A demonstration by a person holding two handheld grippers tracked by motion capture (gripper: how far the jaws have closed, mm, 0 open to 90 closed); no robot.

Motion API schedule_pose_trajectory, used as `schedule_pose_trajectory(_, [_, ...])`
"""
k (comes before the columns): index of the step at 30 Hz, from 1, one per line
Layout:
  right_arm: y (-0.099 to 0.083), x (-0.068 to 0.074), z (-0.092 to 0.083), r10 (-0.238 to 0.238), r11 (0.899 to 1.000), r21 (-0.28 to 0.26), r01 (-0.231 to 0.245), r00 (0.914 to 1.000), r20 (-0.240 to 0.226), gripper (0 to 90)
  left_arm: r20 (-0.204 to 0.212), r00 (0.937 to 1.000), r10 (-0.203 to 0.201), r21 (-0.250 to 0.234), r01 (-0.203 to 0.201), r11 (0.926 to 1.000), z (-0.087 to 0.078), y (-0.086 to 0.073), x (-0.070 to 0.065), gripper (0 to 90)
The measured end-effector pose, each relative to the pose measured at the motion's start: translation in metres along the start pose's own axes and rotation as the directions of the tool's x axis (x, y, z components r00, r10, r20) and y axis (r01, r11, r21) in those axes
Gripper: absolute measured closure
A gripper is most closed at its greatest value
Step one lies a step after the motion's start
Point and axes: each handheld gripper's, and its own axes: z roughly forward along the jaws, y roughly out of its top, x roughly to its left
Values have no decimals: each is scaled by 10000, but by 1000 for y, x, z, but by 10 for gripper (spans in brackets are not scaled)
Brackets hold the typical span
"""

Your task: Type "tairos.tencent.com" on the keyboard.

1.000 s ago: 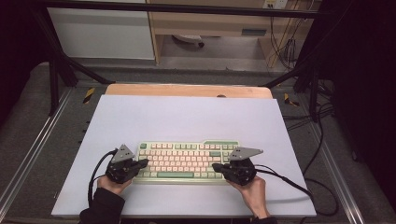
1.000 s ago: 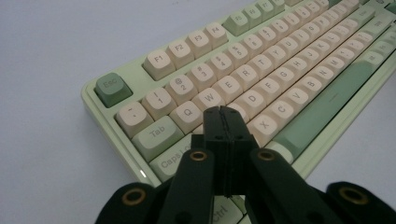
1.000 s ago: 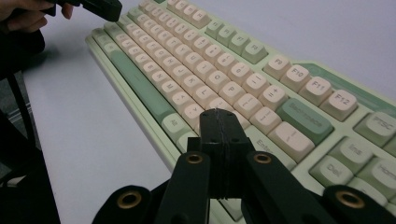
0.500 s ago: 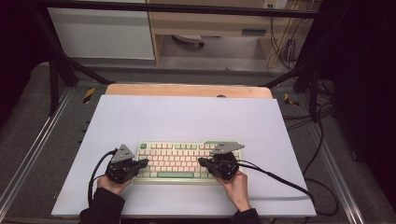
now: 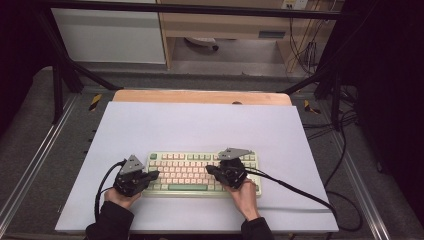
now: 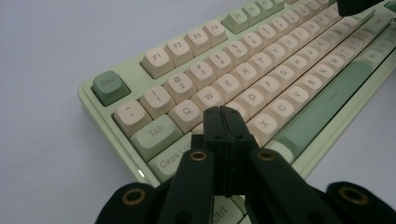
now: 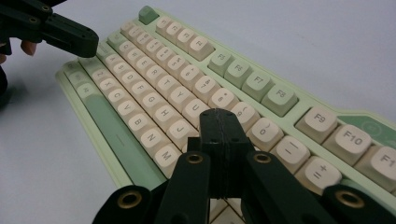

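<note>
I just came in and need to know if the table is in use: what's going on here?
It is in use. A person holds a gripper in each hand over a green and cream keyboard on the white table. The left gripper has its jaws shut, tips over the left-hand letter keys near A and S. The right gripper is also shut, poised over the keys around K and L. It looks like pressing keys with the closed tips.
</note>
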Motion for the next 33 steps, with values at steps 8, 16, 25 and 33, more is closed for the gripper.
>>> schedule_pose_trajectory(8, [6,0,15,98,9995,288,-99,9999,24,900,7,10000,-11,-18,11,10000,0,0,0,900])
schedule_pose_trajectory(16, [5,-1,24,92,9991,426,-92,10000,-15,900,5,10000,-7,8,7,10000,0,0,1,900])
schedule_pose_trajectory(25, [7,2,31,-149,9975,691,142,9998,91,900,4,10000,-5,2,5,10000,0,0,1,900])
schedule_pose_trajectory(33, [7,4,32,-312,9967,748,302,9994,125,900,4,10000,-9,-24,9,10000,-1,0,1,900])
